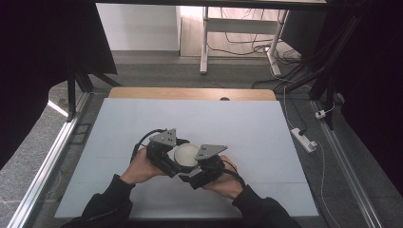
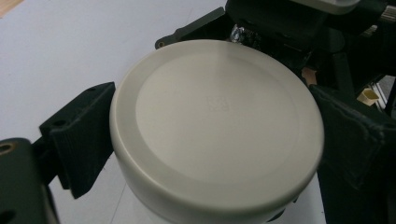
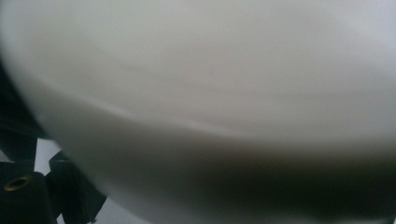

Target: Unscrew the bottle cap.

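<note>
Two grippers close on one cream round lidded container [image 2: 217, 126] at mid-table.

Between the jaws of the left gripper [image 1: 167, 156] the container sits clamped at its lid rim, a black jaw pressed against either side; the right gripper [image 1: 202, 172] is hard up against the body just beside it, though its blurred view leaves me unable to tell whether it grips. Judging by the smooth, rigid plastic, the container should be light, stiff and somewhat slippery, so the rounded lid edge suits one gripper and the wall below it the other.
</note>
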Tool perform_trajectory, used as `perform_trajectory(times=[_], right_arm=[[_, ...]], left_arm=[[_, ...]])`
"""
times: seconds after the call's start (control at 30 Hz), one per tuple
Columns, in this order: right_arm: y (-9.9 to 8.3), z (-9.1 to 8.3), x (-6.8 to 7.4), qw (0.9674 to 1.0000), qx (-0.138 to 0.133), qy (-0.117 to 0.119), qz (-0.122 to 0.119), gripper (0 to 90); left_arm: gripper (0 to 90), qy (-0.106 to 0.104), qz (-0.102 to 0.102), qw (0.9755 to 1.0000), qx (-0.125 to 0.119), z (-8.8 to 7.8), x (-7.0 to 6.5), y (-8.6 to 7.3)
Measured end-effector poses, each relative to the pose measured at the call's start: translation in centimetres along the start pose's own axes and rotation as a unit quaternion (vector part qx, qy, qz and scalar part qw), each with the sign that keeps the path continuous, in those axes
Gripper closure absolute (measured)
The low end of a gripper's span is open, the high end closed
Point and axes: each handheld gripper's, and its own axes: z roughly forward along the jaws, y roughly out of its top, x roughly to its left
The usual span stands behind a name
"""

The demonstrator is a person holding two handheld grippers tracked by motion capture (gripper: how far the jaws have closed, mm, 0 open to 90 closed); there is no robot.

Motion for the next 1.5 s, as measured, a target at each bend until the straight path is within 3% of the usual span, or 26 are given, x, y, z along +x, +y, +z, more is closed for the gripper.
perform_trajectory(times=[0.27, 0.47, 0.6, 0.67, 0.77, 0.87, 1.07, 1.1, 1.3, 1.5], right_arm=[[0.0, 0.0, -0.2, 0.9994, 0.004, -0.031, 0.012, 6.8], [0.0, 0.1, -0.3, 0.9980, 0.009, -0.058, 0.023, 6.8], [-0.1, 0.3, -0.2, 0.9966, 0.020, -0.076, 0.028, 6.8], [-0.1, 0.4, -0.3, 0.9964, 0.022, -0.077, 0.029, 6.7], [-0.1, 0.3, -0.3, 0.9970, 0.018, -0.069, 0.030, 6.8], [0.0, 0.0, -0.2, 0.9981, 0.008, -0.054, 0.028, 6.8], [0.1, -0.2, -0.2, 0.9995, -0.002, -0.025, 0.022, 6.7], [0.2, -0.3, -0.1, 0.9998, -0.005, -0.014, 0.015, 6.8], [0.3, -0.2, 0.4, 0.9998, -0.012, 0.019, -0.003, 6.7], [0.4, -0.2, 0.8, 0.9992, -0.012, 0.033, -0.017, 6.7]], left_arm=[[7.9, 0.052, -0.035, 0.9981, -0.001, 0.5, -0.6, 0.4], [7.9, 0.098, -0.062, 0.9931, 0.010, 1.0, -1.3, 0.8], [7.8, 0.130, -0.082, 0.9878, 0.027, 1.6, -1.8, 1.1], [7.7, 0.130, -0.079, 0.9878, 0.031, 1.7, -1.8, 1.2], [6.0, 0.115, -0.070, 0.9903, 0.033, 1.5, -1.6, 1.3], [0.2, 0.098, -0.047, 0.9935, 0.035, 1.0, -1.5, 1.4], [0.0, 0.062, -0.023, 0.9975, 0.024, -0.6, -0.9, 1.3], [0.0, 0.037, -0.016, 0.9991, 0.015, -1.1, -0.6, 1.1], [0.0, -0.015, 0.013, 0.9997, 0.016, -1.0, -0.3, 0.7], [6.9, -0.025, 0.032, 0.9989, 0.023, -0.7, -0.7, 0.6]])
